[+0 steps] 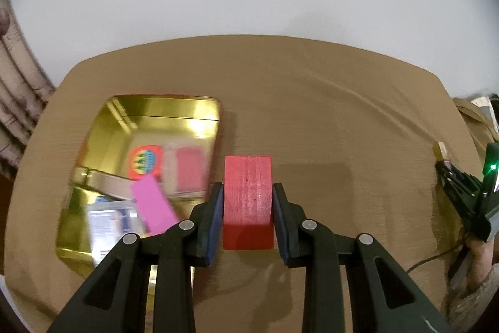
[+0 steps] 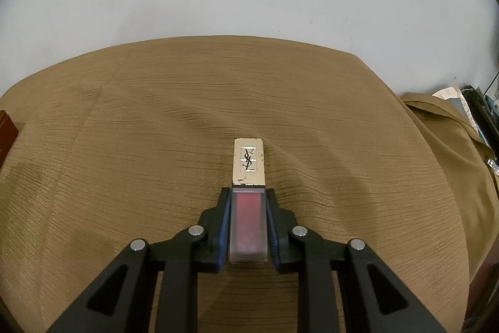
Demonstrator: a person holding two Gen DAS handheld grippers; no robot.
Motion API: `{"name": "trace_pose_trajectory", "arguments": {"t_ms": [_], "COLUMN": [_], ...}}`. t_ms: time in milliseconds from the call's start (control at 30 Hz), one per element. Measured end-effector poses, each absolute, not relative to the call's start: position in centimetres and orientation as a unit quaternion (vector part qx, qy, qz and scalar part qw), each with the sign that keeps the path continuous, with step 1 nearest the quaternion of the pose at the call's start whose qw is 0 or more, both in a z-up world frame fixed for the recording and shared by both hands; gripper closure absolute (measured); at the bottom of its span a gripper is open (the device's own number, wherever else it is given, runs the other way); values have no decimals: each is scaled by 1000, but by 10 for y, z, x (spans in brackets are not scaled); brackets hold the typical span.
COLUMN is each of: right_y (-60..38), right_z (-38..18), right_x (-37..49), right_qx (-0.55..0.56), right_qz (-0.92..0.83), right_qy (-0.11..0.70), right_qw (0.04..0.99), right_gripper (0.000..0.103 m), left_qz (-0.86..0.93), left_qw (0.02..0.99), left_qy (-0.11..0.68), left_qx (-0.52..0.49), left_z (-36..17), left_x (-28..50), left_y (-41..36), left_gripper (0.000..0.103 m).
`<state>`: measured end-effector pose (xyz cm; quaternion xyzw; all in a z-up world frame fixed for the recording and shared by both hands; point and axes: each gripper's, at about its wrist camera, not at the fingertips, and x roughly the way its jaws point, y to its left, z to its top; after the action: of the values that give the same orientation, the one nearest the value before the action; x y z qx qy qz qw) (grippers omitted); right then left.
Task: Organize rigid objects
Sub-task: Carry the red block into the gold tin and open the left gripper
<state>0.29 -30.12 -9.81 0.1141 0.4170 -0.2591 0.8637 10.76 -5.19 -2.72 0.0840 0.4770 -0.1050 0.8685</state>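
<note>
One red block point(image 1: 248, 195) is pinched between the pads of the left gripper point(image 1: 248, 202), just right of the one gold tin point(image 1: 162, 114), and one lip gloss point(image 2: 249, 208) is pinched by the right gripper point(image 2: 249, 220), well to the right of the tin, above the brown cloth point(image 2: 124, 145). The block is best carried over the tin's rim and set flat on a free part of the floor, beside the pink card point(image 1: 152, 205) and the other items that are lying inside, which are too blurred to be counted.

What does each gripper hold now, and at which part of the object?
The left gripper holds a red block by its two side faces. The right gripper holds a lip gloss bottle by its clear body, below the gold cap.
</note>
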Motion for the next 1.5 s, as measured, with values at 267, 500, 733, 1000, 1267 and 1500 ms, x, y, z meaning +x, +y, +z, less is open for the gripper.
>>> {"name": "trace_pose_trajectory", "arguments": {"t_ms": [267,500,733,1000,1267,1500], "right_y": [-301,-302,-303,-302,-301,-301], "right_z": [-98,-98,-98,-98,-98,-98], "right_x": [3,4,4,5,5,5], "right_qx": [113,111,109,106,106,106], "right_qz": [-259,-257,-256,-256,-256,-256], "right_qy": [417,417,417,418,418,418], "right_qw": [864,865,865,865,865,865], "right_gripper": [82,82,82,82,82,82], "left_qz": [-62,-25,-3,7,-4,2], "left_qw": [877,879,873,869,860,853], "left_qy": [473,475,486,495,509,520], "left_qx": [63,44,24,12,25,50], "left_z": [-17,-14,-21,-31,-46,-60], "left_x": [111,116,125,146,171,187], "left_y": [7,52,86,96,91,83], "left_gripper": [76,76,76,76,76,76]}}
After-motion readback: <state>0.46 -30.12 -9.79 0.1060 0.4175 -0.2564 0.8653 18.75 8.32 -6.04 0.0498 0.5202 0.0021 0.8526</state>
